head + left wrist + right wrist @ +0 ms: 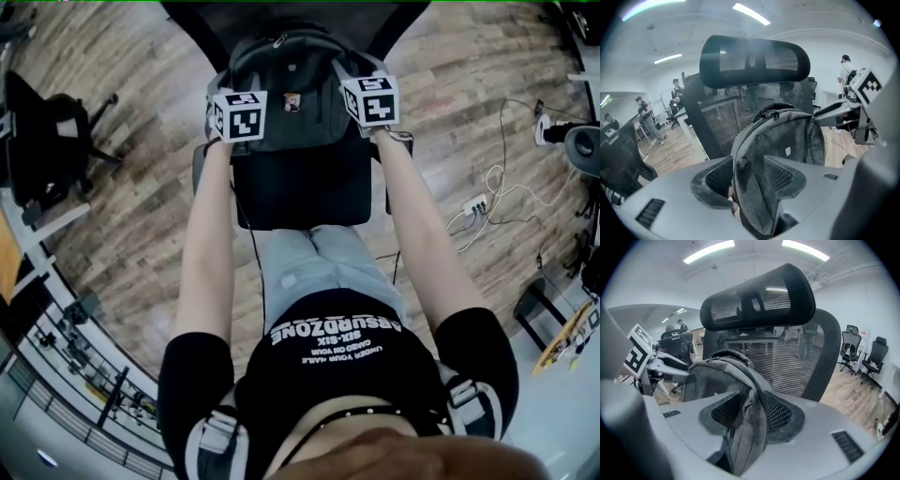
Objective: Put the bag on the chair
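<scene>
- A dark grey backpack (pixel 298 127) is seen standing upright on the seat of a black mesh office chair (pixel 309 192). It is leaned against the backrest (pixel 801 357), below the headrest (pixel 754 61).
- The left gripper (pixel 747 180) is held at the backpack's left side. Its jaws are spread apart, and a fold of the fabric lies loosely between them, not squeezed.
- The right gripper (pixel 746 416) is held at the opposite side, its jaws likewise parted around a fabric edge with a zip.
- A wooden floor (pixel 131 216) is seen around the chair.
</scene>
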